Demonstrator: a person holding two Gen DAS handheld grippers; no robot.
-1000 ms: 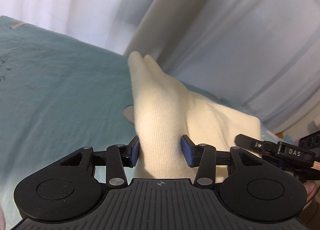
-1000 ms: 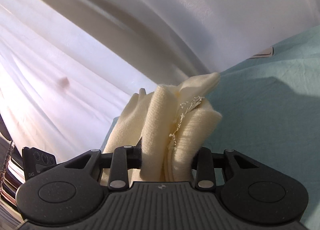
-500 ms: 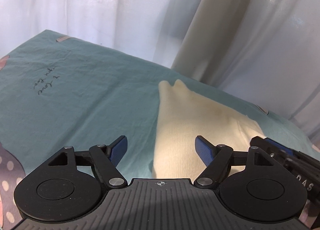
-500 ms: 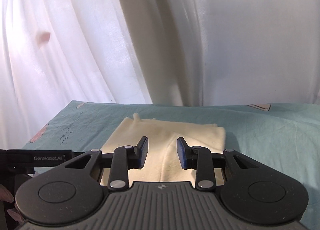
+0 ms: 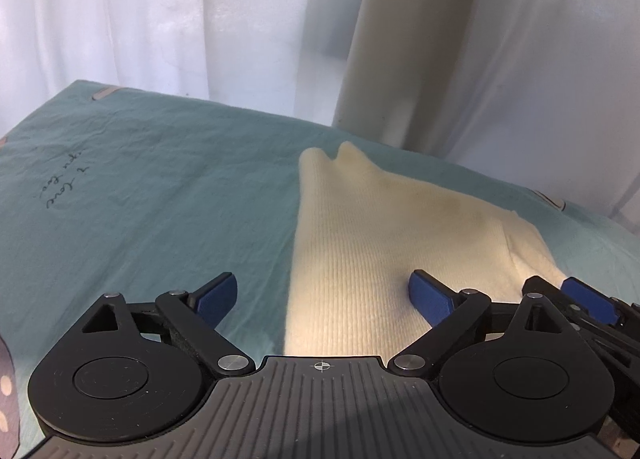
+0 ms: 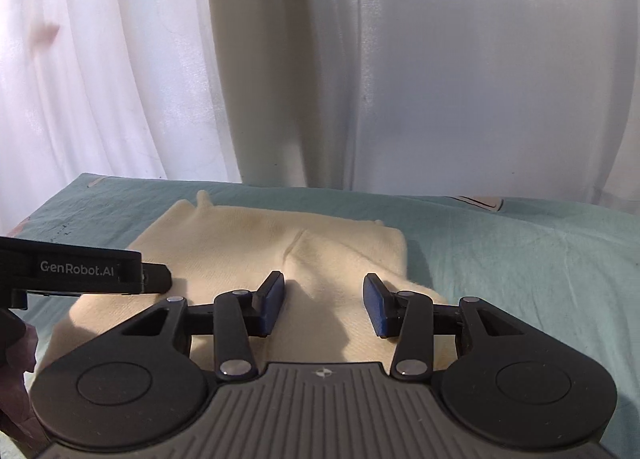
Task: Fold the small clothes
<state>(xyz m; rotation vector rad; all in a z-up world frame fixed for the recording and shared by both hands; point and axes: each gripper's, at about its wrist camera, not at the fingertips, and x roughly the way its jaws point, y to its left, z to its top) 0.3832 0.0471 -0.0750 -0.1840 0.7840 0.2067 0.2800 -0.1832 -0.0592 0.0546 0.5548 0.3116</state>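
Left gripper [image 5: 323,297] released, fingers wide, lower centre of its frame. Cream knit garment [image 5: 384,243] flat on teal sheet [image 5: 140,187], centre-right. Right gripper [image 6: 323,303] also released, garment [image 6: 256,243] centre-left, nothing grasped.

Left tool [image 5: 322,295] wide open over cream knit [image 5: 384,243], flat on teal sheet [image 5: 160,195]; right tool [image 5: 588,301] alongside.

Two low, close wrist views over one bed

Both look forward along their fingers toward the curtain [image 6: 120,99]; they share the cream knit garment [image 5: 380,239] on teal sheet [image 5: 160,199].
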